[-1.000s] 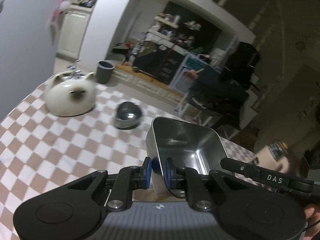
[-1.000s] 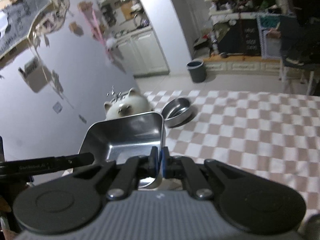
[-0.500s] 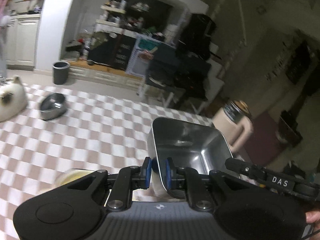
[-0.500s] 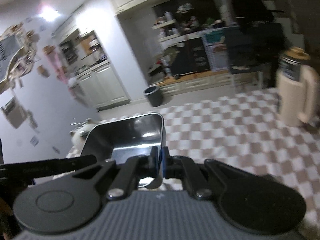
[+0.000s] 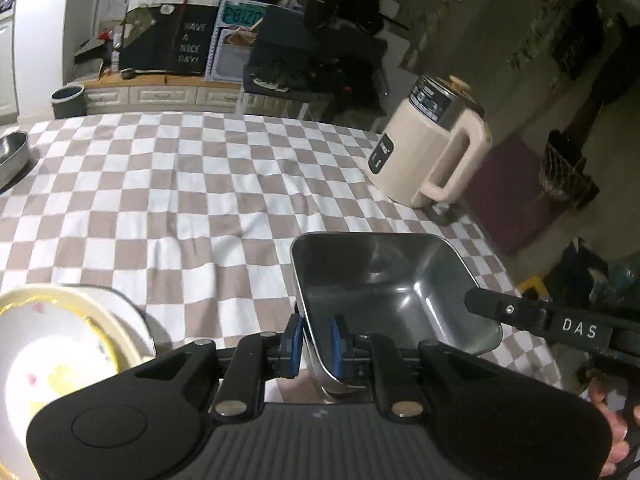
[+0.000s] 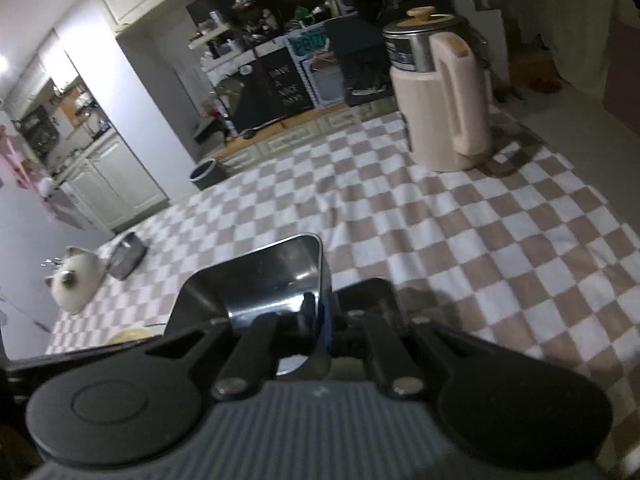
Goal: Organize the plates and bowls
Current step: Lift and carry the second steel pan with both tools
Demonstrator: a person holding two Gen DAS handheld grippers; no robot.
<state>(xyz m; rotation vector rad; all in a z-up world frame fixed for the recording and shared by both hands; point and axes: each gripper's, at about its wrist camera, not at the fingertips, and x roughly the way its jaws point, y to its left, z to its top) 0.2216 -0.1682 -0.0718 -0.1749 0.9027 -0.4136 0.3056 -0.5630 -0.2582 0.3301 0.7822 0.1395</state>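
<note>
A square steel container (image 5: 384, 280) hangs above the checkered tablecloth (image 5: 200, 200), held from two sides. My left gripper (image 5: 314, 344) is shut on its near left wall. My right gripper (image 6: 318, 320) is shut on the opposite wall of the same container (image 6: 260, 280); its arm (image 5: 540, 318) crosses the lower right of the left wrist view. A yellow-rimmed plate (image 5: 48, 344) lies on a white plate at the lower left. A round steel bowl (image 6: 126, 256) sits far left, beside a white cat-shaped lidded dish (image 6: 74, 284).
A cream jug with a handle (image 5: 432, 152) stands at the table's right edge, also seen as the jug (image 6: 440, 92) at the back right. The round steel bowl's rim (image 5: 12, 152) shows at the left edge. A bin (image 5: 68, 100) stands on the floor beyond the table. A hand (image 5: 612, 432) grips the right tool.
Both grippers have carried the steel container to the right across the table. The cat dish and round bowl have slid off to the left; the plates and the jug have come into view.
</note>
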